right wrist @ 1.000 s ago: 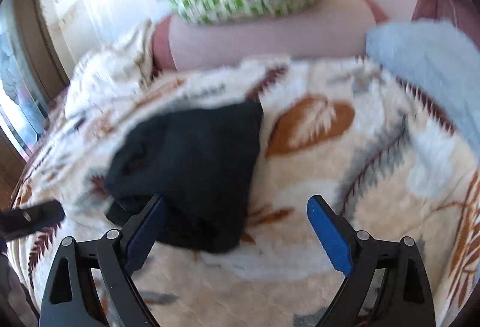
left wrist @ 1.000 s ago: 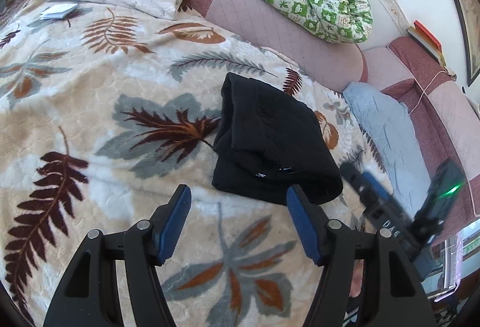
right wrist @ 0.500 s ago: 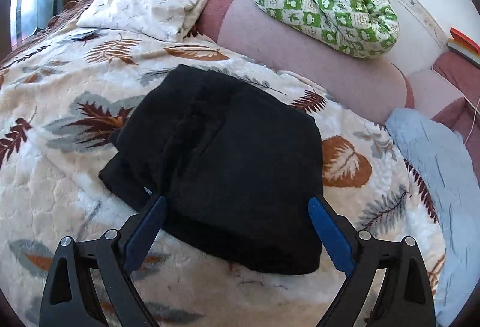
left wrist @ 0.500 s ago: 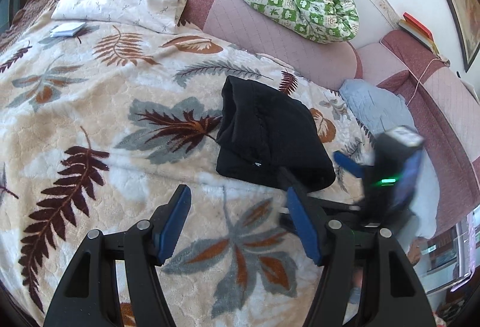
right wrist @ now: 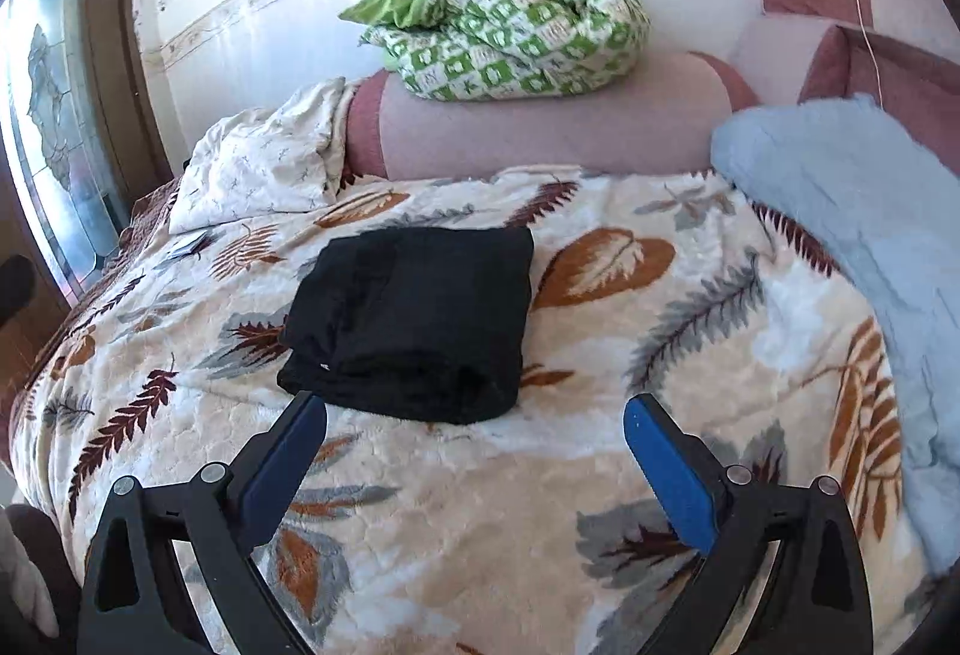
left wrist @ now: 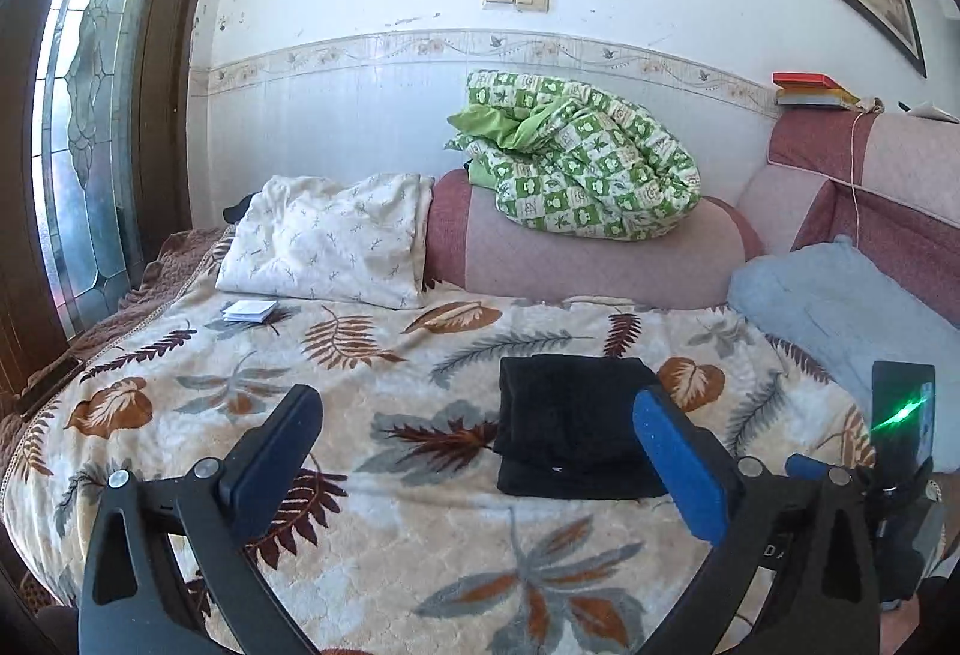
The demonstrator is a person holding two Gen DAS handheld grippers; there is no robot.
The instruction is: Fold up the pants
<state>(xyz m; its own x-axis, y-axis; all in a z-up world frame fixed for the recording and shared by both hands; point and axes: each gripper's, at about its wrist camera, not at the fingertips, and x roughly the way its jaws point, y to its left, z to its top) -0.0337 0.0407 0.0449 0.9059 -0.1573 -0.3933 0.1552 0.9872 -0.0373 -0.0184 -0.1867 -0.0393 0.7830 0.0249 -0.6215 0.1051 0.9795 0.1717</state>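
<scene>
The black pants [left wrist: 570, 427] lie folded into a compact rectangle on the leaf-patterned blanket [left wrist: 384, 373]. They also show in the right wrist view [right wrist: 414, 319]. My left gripper [left wrist: 477, 415] is open and empty, held back from the bed, with the pants beyond its right finger. My right gripper [right wrist: 474, 418] is open and empty, just short of the pants' near edge. The right gripper's body [left wrist: 900, 451], with a green light, shows at the right edge of the left wrist view.
A white pillow [left wrist: 330, 241] and a small white packet [left wrist: 249, 310] lie at the back left. A green checked quilt [left wrist: 576, 162] sits on the pink bolster [left wrist: 588, 259]. A light blue cushion [right wrist: 852, 211] lies on the right. A window [left wrist: 78, 126] is on the left.
Both grippers have pulled back and tilted up from the pants, so the pants look smaller and the wall has come into view. The pants lie still.
</scene>
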